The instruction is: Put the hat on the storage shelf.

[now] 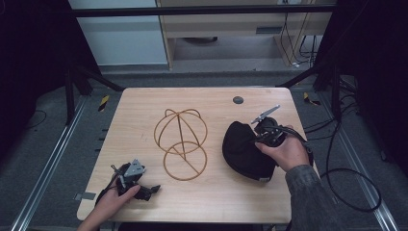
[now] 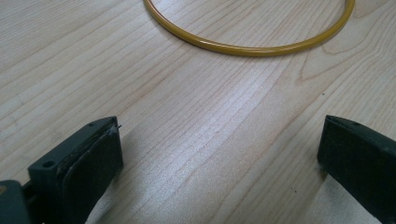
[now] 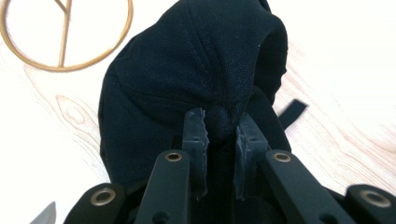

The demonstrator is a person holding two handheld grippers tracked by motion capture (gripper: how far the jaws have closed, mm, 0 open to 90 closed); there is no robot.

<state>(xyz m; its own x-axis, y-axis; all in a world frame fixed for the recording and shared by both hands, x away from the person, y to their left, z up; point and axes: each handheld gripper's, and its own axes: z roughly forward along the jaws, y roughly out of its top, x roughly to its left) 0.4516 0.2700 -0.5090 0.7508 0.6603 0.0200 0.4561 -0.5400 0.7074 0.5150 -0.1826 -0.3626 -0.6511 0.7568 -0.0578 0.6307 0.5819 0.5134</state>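
Black cloth made up the cap (image 1: 245,150), which lay at the right of the tabletop (image 1: 139,125) in the high view, just beside the gold wire stand (image 1: 181,143) at centre. It looked light, soft and floppy, likely to sag and fold when lifted, so a pinch on a bunched fold seemed sound. The right hand-held gripper (image 3: 220,127) had its jaws drawn narrow on such a fold at the cap's crown, low in the middle of its own view. The left hand-held gripper (image 1: 153,188) rested at the lower left of the high view, jaws wide apart and holding nothing, near the stand's ring (image 2: 252,46).
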